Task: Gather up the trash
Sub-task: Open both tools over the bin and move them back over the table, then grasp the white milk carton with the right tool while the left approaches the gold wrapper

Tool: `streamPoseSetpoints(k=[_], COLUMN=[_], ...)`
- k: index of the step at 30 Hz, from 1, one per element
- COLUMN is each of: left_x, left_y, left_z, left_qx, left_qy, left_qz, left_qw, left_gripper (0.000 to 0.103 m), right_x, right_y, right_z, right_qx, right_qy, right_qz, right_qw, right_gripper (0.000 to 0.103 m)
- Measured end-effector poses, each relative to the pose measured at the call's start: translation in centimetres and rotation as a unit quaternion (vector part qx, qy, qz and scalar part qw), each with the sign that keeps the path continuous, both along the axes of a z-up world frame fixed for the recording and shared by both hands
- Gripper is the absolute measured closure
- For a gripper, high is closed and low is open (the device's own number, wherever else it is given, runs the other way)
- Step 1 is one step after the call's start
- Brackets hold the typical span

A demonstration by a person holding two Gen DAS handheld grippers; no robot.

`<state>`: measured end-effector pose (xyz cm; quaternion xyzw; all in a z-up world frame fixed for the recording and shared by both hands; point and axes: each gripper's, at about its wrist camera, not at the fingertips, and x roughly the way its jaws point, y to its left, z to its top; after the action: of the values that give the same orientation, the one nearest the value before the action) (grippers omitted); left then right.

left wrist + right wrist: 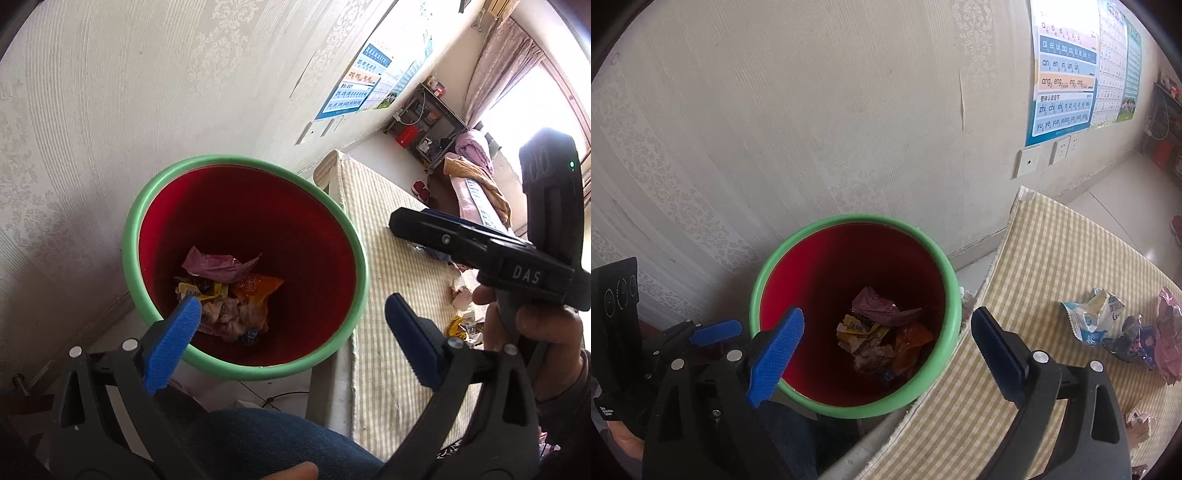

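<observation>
At the bottom of the red plastic bin with a green rim [955, 321] lies crumpled wrapper trash [882, 339]. Above the bin, tilted downward, the left gripper [291, 339] and right gripper [886, 354] hang with jaws wide apart, nothing between them. Beside the bin, more wrappers [1095, 319] lie on the checked cloth [1052, 251].

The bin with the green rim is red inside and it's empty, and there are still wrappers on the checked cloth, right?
Not quite. The bin isn't empty: crumpled wrappers already lie at its bottom, as the right wrist view shows. The rest holds: its rim is green, its inside is red, and more wrappers, like the blue-and-white packet, lie on the checked cloth.
</observation>
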<state>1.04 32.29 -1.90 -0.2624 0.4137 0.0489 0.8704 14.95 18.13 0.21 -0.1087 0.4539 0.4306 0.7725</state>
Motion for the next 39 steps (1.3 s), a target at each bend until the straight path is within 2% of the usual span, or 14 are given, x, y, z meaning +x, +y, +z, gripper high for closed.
streamPoseSetpoints(k=[9,18,23,28,39], left_x=[0.9,2.6,3.4,4.1,4.9], left_y=[-4.8,-12.9,-17.2,-20.2,-23.1], left_z=[3.1,4.6,4.8,4.6,3.4], left_qx=[0.004,0.017,0.022,0.027,0.032], left_qy=[-0.020,-0.019,-0.013,-0.004,0.021], left_qz=[-0.025,-0.094,-0.131,-0.154,-0.177], left_qw=[0.9995,0.9953,0.9910,0.9877,0.9835], left_gripper=[0.006,0.006,0.006,0.006,0.006], right_x=[-0.1,0.2,-0.2,-1.8,-4.5], right_y=[-7.4,-17.4,-22.5,-25.9,-27.3], right_z=[1.9,2.4,0.9,-1.4,-7.3], right_qx=[0.009,0.014,-0.006,-0.039,-0.101], right_qy=[-0.008,-0.012,0.002,0.019,0.065], right_qz=[-0.041,-0.108,-0.136,-0.132,-0.077], right_qw=[0.999,0.994,0.991,0.990,0.990], right_gripper=[0.014,0.014,0.014,0.014,0.014])
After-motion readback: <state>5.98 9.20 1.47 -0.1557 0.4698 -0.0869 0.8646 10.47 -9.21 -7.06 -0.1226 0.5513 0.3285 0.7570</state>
